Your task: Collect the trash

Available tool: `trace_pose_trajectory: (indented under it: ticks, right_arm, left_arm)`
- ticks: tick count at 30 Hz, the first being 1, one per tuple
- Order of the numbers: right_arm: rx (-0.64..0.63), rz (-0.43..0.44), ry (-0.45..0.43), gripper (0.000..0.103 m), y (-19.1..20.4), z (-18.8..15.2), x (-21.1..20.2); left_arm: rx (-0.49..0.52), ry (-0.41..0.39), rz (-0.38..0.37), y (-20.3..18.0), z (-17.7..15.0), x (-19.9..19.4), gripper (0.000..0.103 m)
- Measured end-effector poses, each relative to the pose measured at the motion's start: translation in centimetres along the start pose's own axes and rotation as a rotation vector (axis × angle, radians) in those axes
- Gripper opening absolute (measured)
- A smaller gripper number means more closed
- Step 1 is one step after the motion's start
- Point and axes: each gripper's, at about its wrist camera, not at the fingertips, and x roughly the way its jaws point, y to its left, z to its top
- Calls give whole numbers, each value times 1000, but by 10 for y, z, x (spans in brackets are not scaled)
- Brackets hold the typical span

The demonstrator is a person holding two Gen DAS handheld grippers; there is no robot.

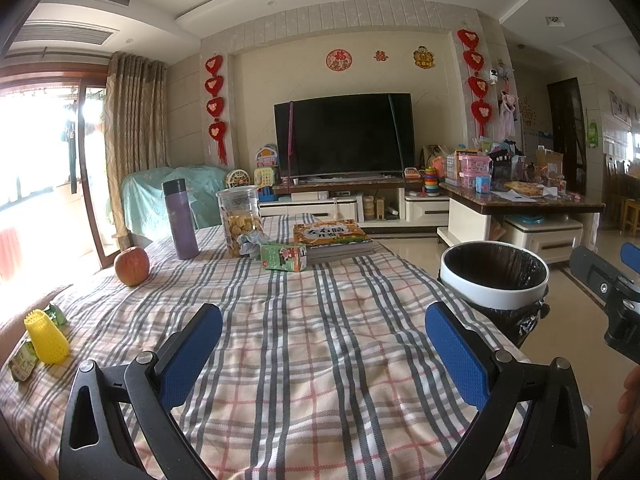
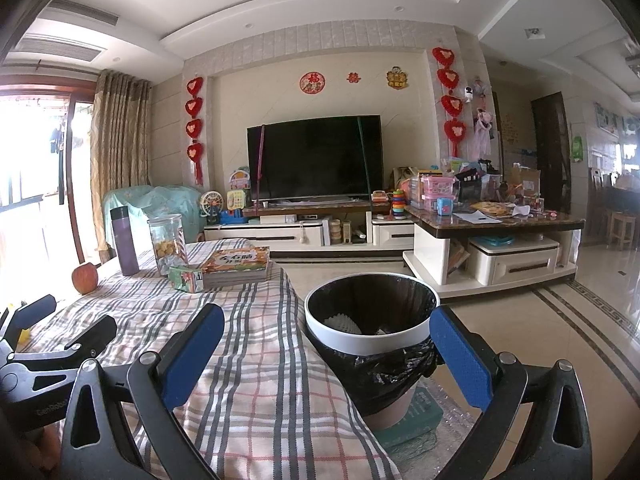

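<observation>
A white bin with a black liner (image 1: pixel 495 280) (image 2: pixel 370 320) stands beside the right edge of the plaid-covered table (image 1: pixel 320 340) (image 2: pixel 240 320). White foam netting and paper lie inside it in the right wrist view. Trash on the table: yellow foam netting (image 1: pixel 45 336), a green wrapper (image 1: pixel 56 314), a small carton (image 1: pixel 23 360) at the near left, a crumpled wrapper (image 1: pixel 251 242) and a green drink carton (image 1: pixel 283 257) (image 2: pixel 186 279) farther back. My left gripper (image 1: pixel 324 344) hangs open and empty over the table. My right gripper (image 2: pixel 326 354) is open and empty just before the bin.
An apple (image 1: pixel 132 266), a purple flask (image 1: pixel 180 220), a cookie jar (image 1: pixel 239 220) and books (image 1: pixel 332 238) stand on the far half of the table. Beyond are the TV stand (image 2: pixel 304 232) and a cluttered side cabinet (image 2: pixel 492 232). Tiled floor lies right of the bin.
</observation>
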Motion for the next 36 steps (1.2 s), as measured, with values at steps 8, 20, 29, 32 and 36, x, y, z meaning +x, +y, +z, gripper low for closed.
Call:
trace_pose_trajectory:
  ticks: [8, 20, 29, 32, 36]
  right_arm:
    - [2, 5, 2, 103, 4, -1, -1]
    - [8, 20, 24, 103, 16, -7, -2]
    - [23, 27, 57, 103, 13, -6, 3]
    - [30, 31, 70, 103, 7, -3, 9]
    - [39, 35, 92, 103, 5, -4, 13]
  left_arm:
    - [-1, 2, 0, 0, 0, 0, 103]
    - [-3, 20, -6, -1, -5, 6, 103]
    - [-10, 45, -10, 2, -5, 11, 103]
    - [-15, 55, -11, 2, -4, 12, 103]
    - [-20, 60, -15, 3, -2, 13, 103]
